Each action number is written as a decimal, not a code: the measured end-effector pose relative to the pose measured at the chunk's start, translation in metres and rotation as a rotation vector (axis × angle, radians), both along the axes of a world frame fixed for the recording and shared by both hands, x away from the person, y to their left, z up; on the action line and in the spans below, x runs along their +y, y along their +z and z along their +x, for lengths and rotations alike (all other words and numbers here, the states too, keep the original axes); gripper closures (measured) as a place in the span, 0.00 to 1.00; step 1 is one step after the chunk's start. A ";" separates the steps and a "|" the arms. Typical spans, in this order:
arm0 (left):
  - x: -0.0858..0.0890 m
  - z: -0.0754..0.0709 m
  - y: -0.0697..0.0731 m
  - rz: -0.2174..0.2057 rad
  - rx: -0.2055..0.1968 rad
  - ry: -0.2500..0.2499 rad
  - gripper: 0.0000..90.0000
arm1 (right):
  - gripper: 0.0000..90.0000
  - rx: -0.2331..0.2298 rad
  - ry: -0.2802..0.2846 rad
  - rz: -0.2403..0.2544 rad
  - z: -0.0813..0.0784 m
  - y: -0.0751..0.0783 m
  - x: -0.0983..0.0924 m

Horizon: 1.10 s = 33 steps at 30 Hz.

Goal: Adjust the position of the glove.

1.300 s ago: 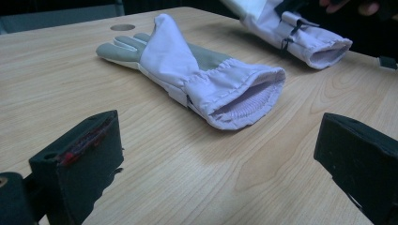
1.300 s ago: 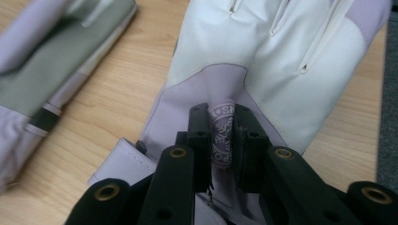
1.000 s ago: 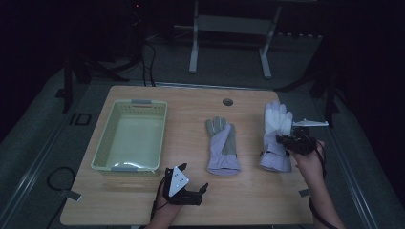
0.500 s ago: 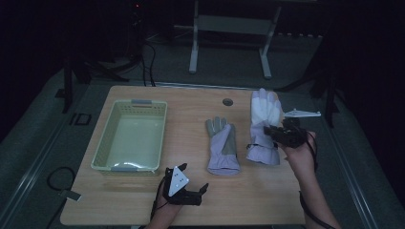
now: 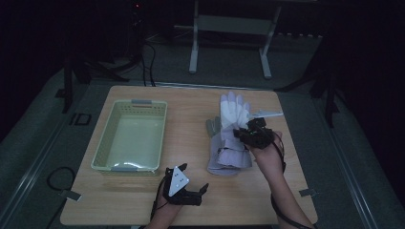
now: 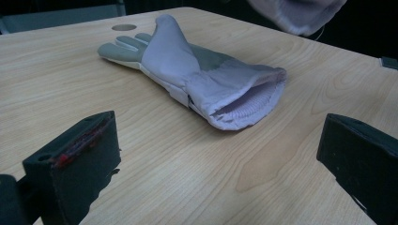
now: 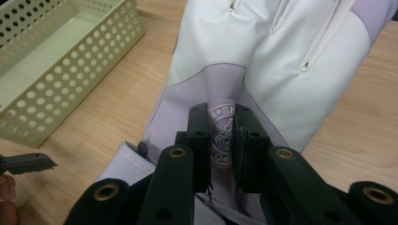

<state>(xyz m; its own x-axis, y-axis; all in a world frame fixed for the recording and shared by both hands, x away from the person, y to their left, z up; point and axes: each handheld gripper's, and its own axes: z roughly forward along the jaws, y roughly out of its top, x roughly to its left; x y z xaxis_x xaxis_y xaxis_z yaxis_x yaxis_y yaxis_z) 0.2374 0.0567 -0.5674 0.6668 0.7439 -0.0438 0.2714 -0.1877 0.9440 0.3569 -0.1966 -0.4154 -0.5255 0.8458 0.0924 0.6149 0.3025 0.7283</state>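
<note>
My right gripper (image 5: 248, 133) (image 7: 221, 126) is shut on a fold of a white and lavender glove (image 5: 234, 110) (image 7: 281, 56), gripping it by a printed tag at the palm. That glove hangs above the table, partly over a second grey and lavender glove (image 5: 228, 161) (image 6: 197, 79), which lies flat with its cuff facing my left gripper. The held glove's cuff (image 6: 295, 14) shows at the top of the left gripper view. My left gripper (image 5: 193, 180) (image 6: 216, 154) rests near the table's front edge, open, with nothing between its jaws.
A pale green perforated basket (image 5: 101, 138) (image 7: 70, 61) stands empty on the left half of the wooden table (image 5: 286, 191). A round hole (image 6: 124, 27) sits in the tabletop beyond the lying glove. A metal stand (image 5: 229, 24) is behind the table.
My right gripper has carried its glove to the left and slightly up, from the table's right side to above the second glove. The left gripper has stayed put.
</note>
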 end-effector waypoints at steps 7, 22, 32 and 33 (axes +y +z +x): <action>0.000 0.000 0.000 0.000 0.001 0.000 0.00 | 0.87 0.011 0.004 -0.004 -0.001 -0.012 0.018; 0.000 0.000 0.000 0.000 0.005 -0.005 0.00 | 0.85 0.136 -0.022 -0.124 0.031 -0.070 0.036; 0.000 0.000 0.000 -0.005 0.010 -0.004 0.00 | 0.84 0.129 0.044 -0.145 0.031 -0.082 0.023; 0.000 0.001 0.000 -0.008 0.010 -0.003 0.00 | 0.84 0.128 0.056 -0.152 0.031 -0.082 0.021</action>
